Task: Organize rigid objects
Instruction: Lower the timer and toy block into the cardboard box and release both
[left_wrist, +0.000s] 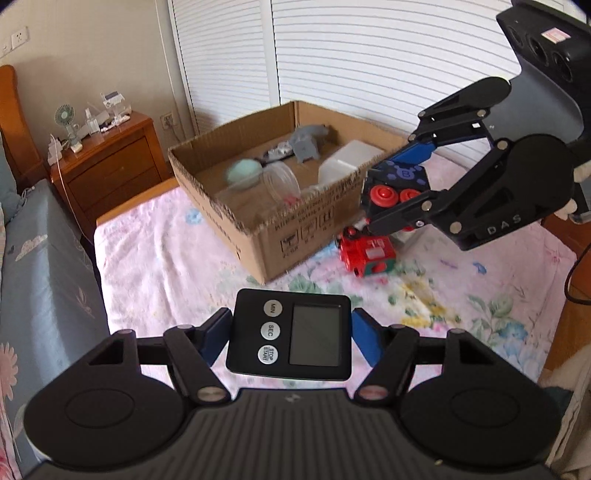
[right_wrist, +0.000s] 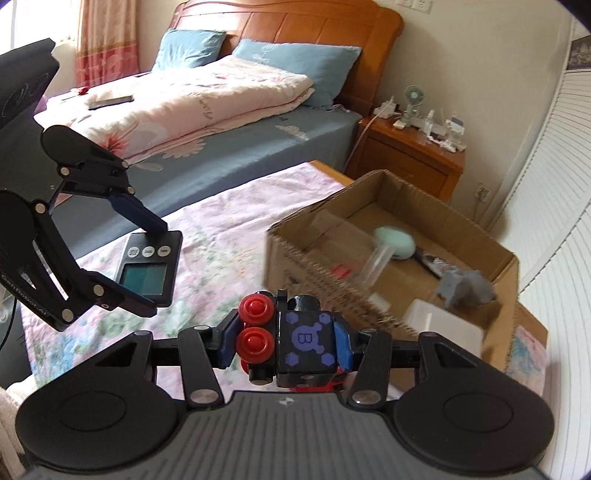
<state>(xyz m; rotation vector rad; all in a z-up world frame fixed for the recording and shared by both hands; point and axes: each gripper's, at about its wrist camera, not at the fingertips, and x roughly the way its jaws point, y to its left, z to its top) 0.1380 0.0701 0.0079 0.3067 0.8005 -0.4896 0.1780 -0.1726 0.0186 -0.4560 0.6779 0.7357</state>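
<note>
My left gripper is shut on a black digital timer, its blue pads against the timer's two sides, screen and buttons facing up. The right wrist view shows that same timer held by the left gripper above the floral cloth. My right gripper is shut on a black toy train car with red wheels and a blue "B" emblem. In the left wrist view the right gripper holds this car just off the near right corner of the cardboard box. A red train car lies on the cloth below it.
The open box holds a mint round object, a clear plastic cup, a white container and a grey toy animal. A wooden nightstand stands behind, a bed alongside, and louvred doors beyond.
</note>
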